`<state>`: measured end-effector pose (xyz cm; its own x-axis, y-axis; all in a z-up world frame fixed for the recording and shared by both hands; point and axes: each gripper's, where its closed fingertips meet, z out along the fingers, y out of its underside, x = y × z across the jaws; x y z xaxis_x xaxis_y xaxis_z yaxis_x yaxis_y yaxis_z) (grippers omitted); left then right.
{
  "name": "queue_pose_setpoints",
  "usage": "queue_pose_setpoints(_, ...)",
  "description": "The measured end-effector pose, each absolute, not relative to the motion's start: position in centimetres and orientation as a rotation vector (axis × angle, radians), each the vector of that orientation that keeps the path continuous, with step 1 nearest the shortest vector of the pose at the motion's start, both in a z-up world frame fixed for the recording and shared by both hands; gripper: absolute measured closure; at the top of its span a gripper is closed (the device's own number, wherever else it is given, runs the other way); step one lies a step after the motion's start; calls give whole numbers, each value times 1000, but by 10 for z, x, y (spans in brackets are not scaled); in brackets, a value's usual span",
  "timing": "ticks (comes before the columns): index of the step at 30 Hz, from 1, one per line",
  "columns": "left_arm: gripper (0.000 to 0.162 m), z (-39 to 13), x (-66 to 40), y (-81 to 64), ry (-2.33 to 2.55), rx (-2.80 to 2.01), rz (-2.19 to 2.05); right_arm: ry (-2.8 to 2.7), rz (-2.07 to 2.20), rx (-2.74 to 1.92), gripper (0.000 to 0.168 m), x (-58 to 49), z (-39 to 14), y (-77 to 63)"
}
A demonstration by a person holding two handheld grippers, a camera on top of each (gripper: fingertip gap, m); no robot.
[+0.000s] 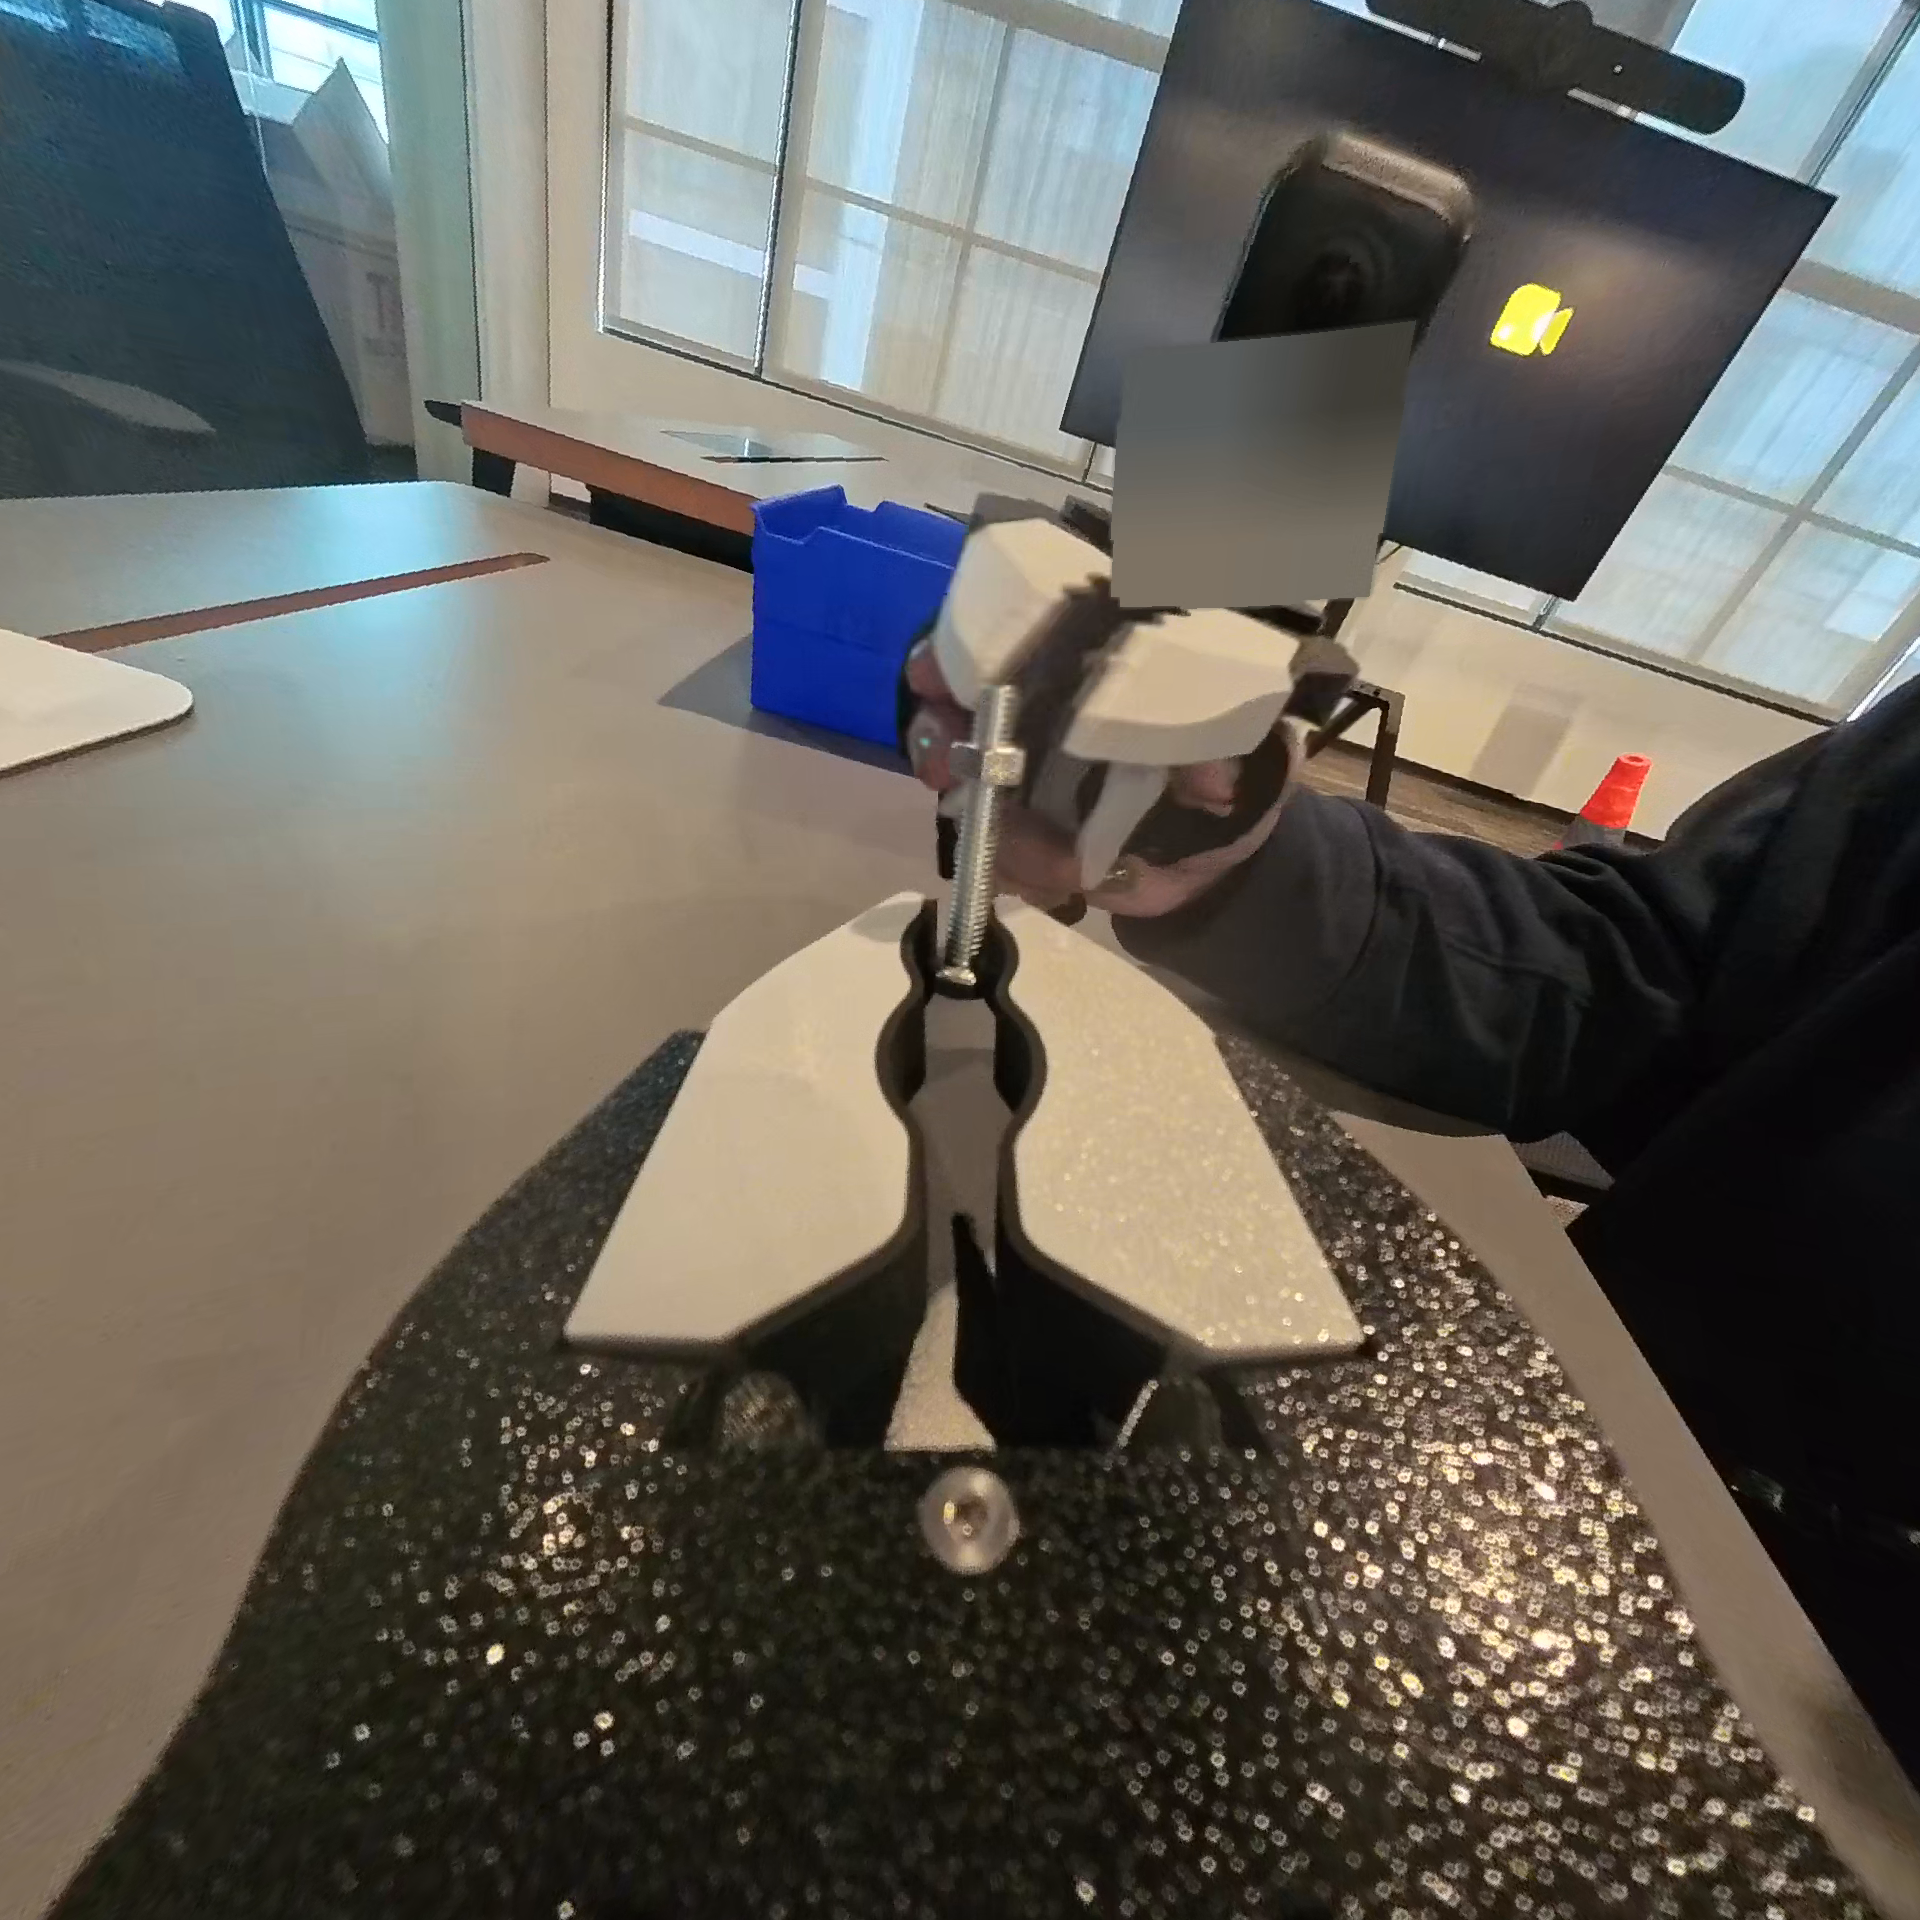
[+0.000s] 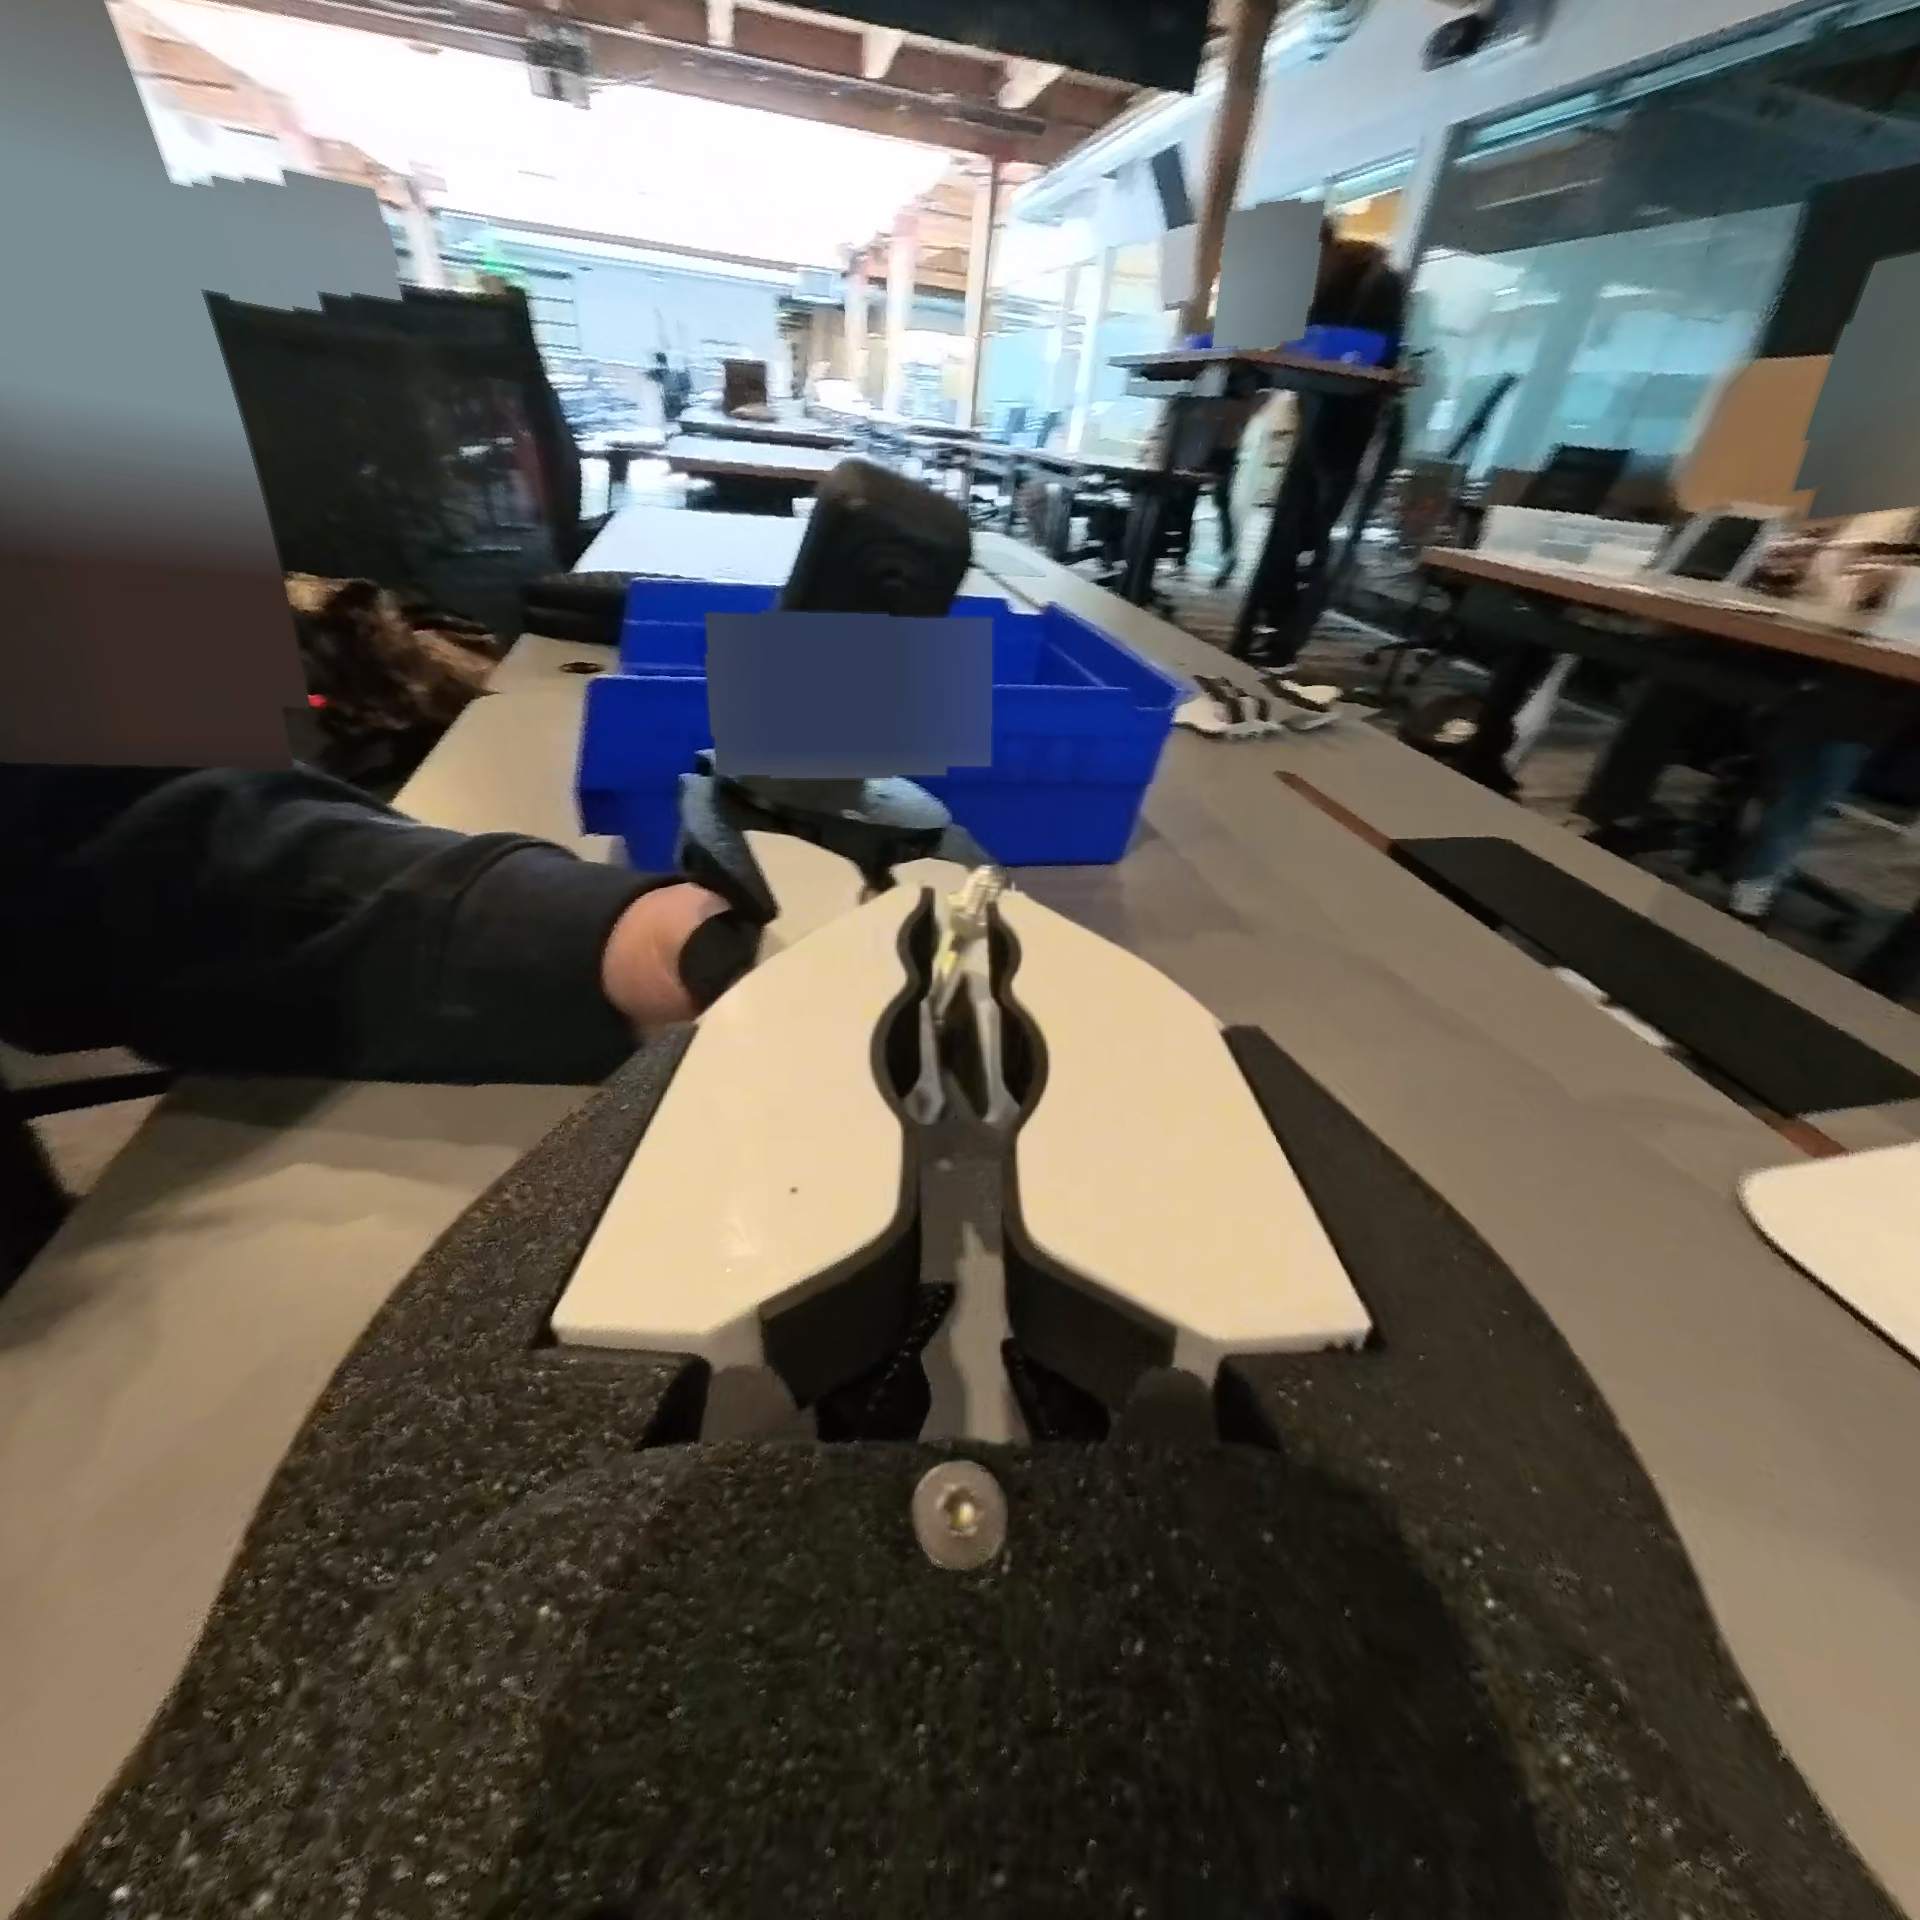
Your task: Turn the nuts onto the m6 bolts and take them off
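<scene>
A long silver M6 bolt [image 1: 971, 862] stands nearly upright above the grey table [image 1: 416, 831]. My left gripper [image 1: 961, 940] is shut on the bolt's lower, head end. A silver nut [image 1: 987, 767] sits high on the thread, near the bolt's top. My right gripper [image 2: 964, 906] faces the left one and is shut at its tips on the nut [image 2: 982, 891]. It also shows in the left wrist view [image 1: 1049, 717], held by a hand in a dark sleeve. In the right wrist view the bolt [image 2: 948, 977] shows through the gap between the fingers.
A blue plastic bin [image 1: 831, 634] stands on the table behind the grippers, also seen in the right wrist view [image 2: 1060, 748]. A white pad [image 1: 62, 696] lies at the left edge. A dark monitor [image 1: 1455, 312] and an orange cone [image 1: 1616, 800] are beyond the table. The grippers' ends are close to 4 centimeters from one another.
</scene>
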<state>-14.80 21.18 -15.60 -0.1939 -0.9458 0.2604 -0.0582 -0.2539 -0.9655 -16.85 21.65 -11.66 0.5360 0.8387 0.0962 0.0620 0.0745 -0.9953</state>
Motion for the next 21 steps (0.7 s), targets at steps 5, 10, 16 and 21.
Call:
queue_pose_setpoints(5, 154, -156, -148, 211, 1255, -1324, -1542, -816, 698, -1431, 144, -171, -121, 223)
queue_pose_setpoints(10, 154, -156, -148, 210, 1258, -1321, -1543, -823, 719, -1474, 144, -177, -129, 225)
queue_pose_setpoints(16, 154, -155, -148, 209, 1256, -1311, -1557, -831, 768, -1511, 160, -180, -135, 225)
queue_pose_setpoints(21, 153, -150, -149, 207, 1232, -1273, -1600, -815, 812, -1508, 162, -180, -131, 224)
